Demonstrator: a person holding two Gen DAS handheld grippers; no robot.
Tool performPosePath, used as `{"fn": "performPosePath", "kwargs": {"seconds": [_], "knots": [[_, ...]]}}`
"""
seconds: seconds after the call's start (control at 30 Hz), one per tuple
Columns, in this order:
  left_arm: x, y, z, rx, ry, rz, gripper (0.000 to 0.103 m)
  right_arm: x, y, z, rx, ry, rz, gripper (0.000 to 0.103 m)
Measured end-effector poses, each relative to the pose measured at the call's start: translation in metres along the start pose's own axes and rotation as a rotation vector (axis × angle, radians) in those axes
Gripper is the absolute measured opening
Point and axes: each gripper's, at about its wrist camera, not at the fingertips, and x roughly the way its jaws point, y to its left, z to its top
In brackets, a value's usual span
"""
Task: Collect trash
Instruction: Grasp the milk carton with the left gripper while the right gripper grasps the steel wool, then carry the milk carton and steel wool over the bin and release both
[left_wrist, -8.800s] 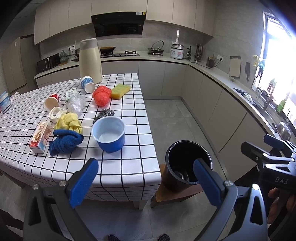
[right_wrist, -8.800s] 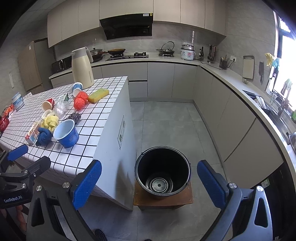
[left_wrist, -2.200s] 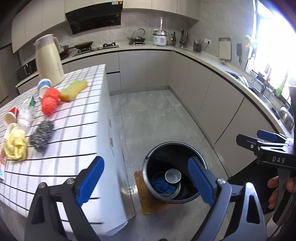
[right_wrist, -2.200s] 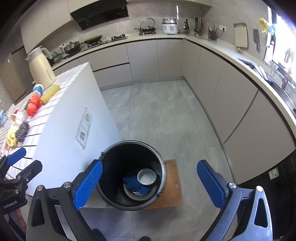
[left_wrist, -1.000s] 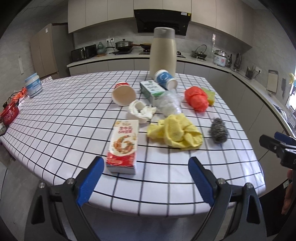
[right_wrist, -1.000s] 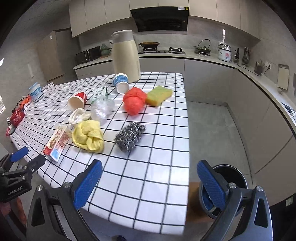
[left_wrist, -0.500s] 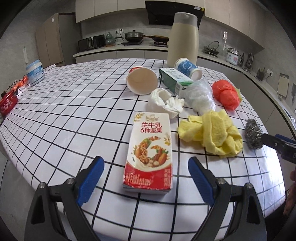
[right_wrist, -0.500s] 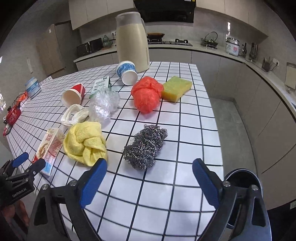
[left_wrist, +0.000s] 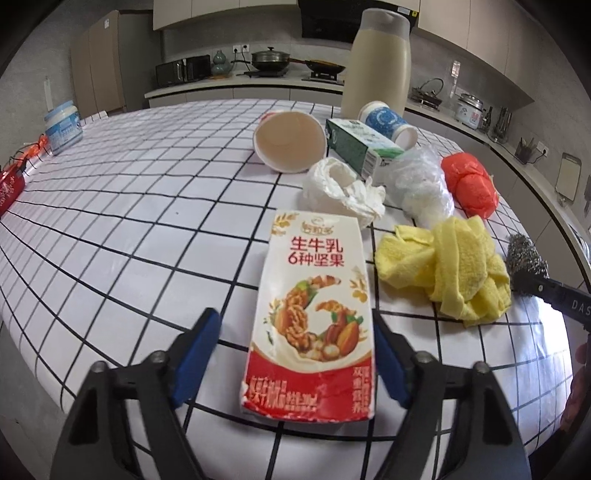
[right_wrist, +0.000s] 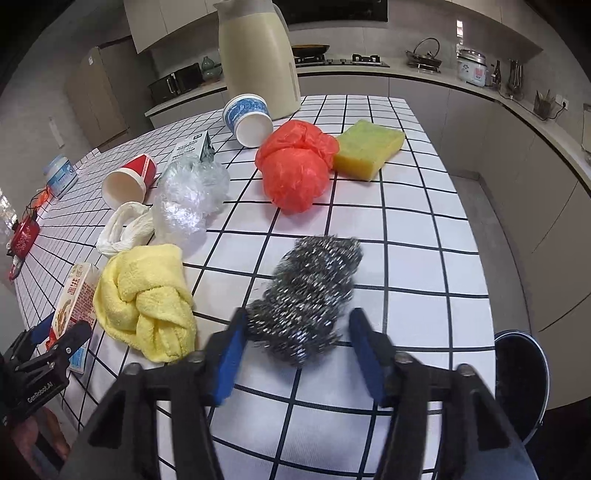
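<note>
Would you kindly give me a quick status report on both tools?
Left tool open, straddling the milk carton. Right tool open around the steel scourer. Yellow cloth lies close beside both; bin past the table edge.

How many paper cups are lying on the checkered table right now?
2. The red cup lies on its side left of the clear plastic bag; the blue-patterned cup lies tipped beside the cream jug. None appears hidden.

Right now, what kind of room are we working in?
Most likely a home kitchen: a gas stove with pans along the back counter, a rice cooker on it, and a tiled island table.
</note>
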Motion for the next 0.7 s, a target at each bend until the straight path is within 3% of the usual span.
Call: {"fn": "performPosePath", "kwargs": {"seconds": [0.03,0.07,0.3,0.7], "knots": [[-0.001,0.0,0.0,0.012,-0.005,0.004,0.068,0.0,-0.001,0.0,0.004,-0.002,0.008,0.042],[-0.002,0.0,-0.001,0.02,-0.01,0.003,0.053,-0.001,-0.003,0.0,0.009,-0.006,0.017,0.04],[-0.031,-0.002,0.008,0.008,-0.073,-0.048,0.051,-0.018,-0.008,-0.002,0.025,-0.029,0.039,0.036],[-0.074,-0.047,0.016,0.067,-0.149,-0.125,0.051,-0.079,-0.031,-0.009,0.039,-0.111,0.046,0.036]]}}
